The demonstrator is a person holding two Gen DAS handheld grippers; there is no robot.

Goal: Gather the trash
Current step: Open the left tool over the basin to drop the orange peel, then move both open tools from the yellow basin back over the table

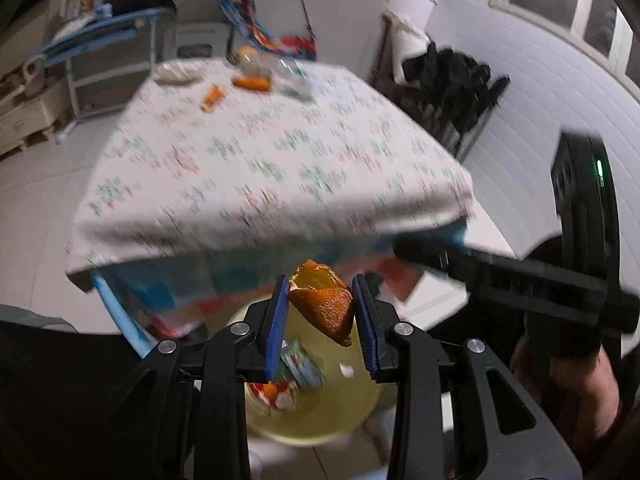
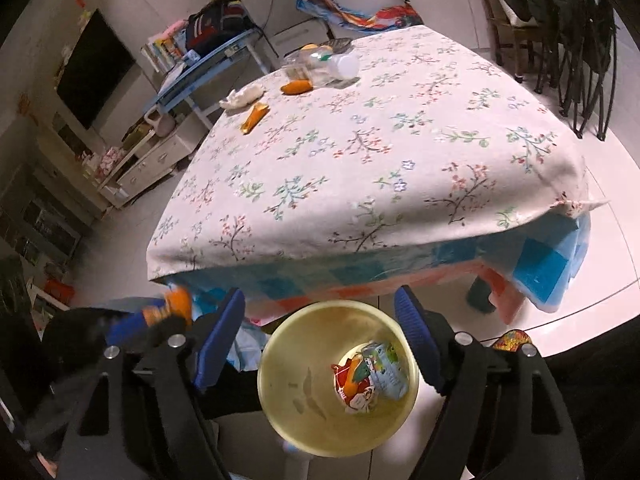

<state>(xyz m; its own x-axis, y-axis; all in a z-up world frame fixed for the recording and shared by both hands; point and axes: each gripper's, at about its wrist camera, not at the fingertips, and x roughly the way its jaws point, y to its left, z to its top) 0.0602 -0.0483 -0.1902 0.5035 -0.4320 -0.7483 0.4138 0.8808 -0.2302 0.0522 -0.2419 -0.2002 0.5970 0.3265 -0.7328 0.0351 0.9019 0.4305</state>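
My left gripper [image 1: 322, 298] is shut on a piece of orange peel [image 1: 326, 304] and holds it above the yellow bin [image 1: 320, 416], which stands on the floor in front of the table. The bin [image 2: 296, 420] holds crumpled wrappers [image 2: 370, 378]. My right gripper [image 2: 320, 336] is open and empty above the bin's rim. The left gripper with the peel [image 2: 176, 304] shows blurred at the left of the right wrist view. On the far end of the table lie an orange wrapper [image 2: 254, 117], an orange piece [image 2: 296, 87], a white tissue [image 2: 242, 98] and a clear plastic bottle [image 2: 324, 65].
The table [image 2: 380, 152] has a floral cloth. Folding black chairs [image 2: 568, 40] stand at the right. A blue desk [image 2: 204, 68] with books and a bag stands behind the table. A low white cabinet [image 2: 148, 164] is at the left.
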